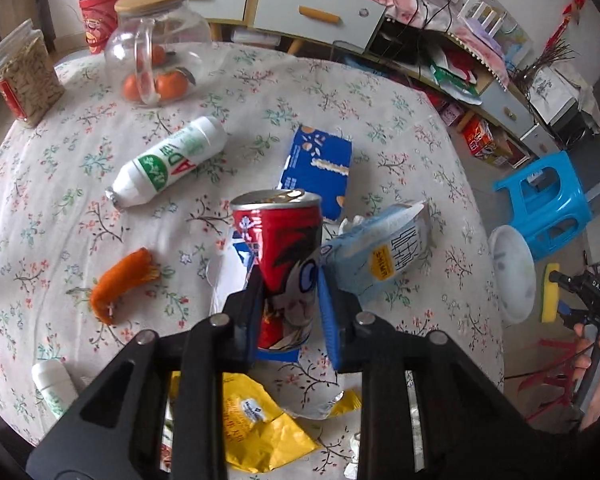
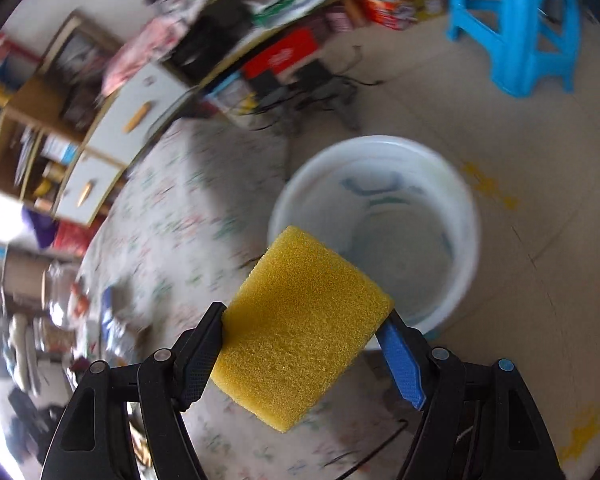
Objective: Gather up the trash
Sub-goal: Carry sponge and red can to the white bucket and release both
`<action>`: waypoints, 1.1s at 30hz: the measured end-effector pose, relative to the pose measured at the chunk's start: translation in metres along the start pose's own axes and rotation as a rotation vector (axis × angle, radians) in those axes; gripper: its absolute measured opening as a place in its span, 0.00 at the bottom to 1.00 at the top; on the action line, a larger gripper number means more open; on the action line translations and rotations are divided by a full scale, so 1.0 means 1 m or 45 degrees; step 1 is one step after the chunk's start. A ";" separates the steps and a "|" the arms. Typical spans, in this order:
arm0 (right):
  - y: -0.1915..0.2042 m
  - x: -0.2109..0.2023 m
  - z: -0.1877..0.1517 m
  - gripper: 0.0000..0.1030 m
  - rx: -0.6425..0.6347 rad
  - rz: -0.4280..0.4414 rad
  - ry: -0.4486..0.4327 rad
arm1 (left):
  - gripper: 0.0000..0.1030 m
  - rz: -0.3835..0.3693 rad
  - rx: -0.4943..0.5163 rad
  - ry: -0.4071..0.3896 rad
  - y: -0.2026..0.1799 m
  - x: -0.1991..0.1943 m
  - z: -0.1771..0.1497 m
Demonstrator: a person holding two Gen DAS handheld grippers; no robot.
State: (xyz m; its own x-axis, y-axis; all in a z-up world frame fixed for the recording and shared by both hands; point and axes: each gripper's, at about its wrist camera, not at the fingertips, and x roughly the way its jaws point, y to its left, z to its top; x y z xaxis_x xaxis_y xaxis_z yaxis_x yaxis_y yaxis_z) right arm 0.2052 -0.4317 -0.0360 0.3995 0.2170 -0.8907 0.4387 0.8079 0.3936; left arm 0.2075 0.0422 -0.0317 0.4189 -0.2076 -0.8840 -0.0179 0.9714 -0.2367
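Observation:
A red drink can [image 1: 284, 236] with an opened top stands upright between the fingers of my left gripper [image 1: 290, 276], which is shut on its lower half above the floral tablecloth [image 1: 52, 208]. Around it lie a white bottle [image 1: 168, 162], a blue box [image 1: 318, 168], a light blue pouch [image 1: 384, 252] and a yellow wrapper [image 1: 256, 420]. My right gripper [image 2: 305, 316] is shut on a yellow sponge [image 2: 300, 336], held over the near rim of a white bin [image 2: 376, 142] on the floor beside the table. The right wrist view is motion-blurred.
A glass jar of oranges [image 1: 156, 48] and a snack jar [image 1: 24, 76] stand at the table's far left. An orange item [image 1: 120, 280] and a small white bottle [image 1: 54, 384] lie near left. A blue stool [image 1: 548, 200] stands past the bin [image 1: 514, 276]. Cabinets line the wall.

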 end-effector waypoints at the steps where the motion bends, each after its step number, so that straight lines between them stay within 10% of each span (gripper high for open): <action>1: -0.009 0.002 0.003 0.74 0.033 -0.010 0.002 | 0.27 -0.007 -0.016 0.006 0.002 0.002 0.002; 9: -0.038 0.006 0.006 0.74 0.110 -0.025 0.026 | 0.35 0.042 -0.068 0.108 0.016 0.024 -0.002; 19: -0.036 0.000 0.006 0.74 0.073 -0.023 0.001 | 0.30 -0.038 -0.012 -0.051 -0.008 -0.018 -0.006; 33: -0.049 -0.013 0.013 0.87 0.066 -0.005 -0.046 | 0.30 -0.283 0.335 -0.025 -0.166 -0.012 -0.004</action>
State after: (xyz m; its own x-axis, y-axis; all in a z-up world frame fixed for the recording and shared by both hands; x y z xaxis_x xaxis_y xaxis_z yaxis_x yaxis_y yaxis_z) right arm 0.1893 -0.4814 -0.0402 0.4261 0.1928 -0.8839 0.4813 0.7790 0.4020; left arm 0.2019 -0.1172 0.0168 0.4039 -0.4178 -0.8138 0.3094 0.8996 -0.3083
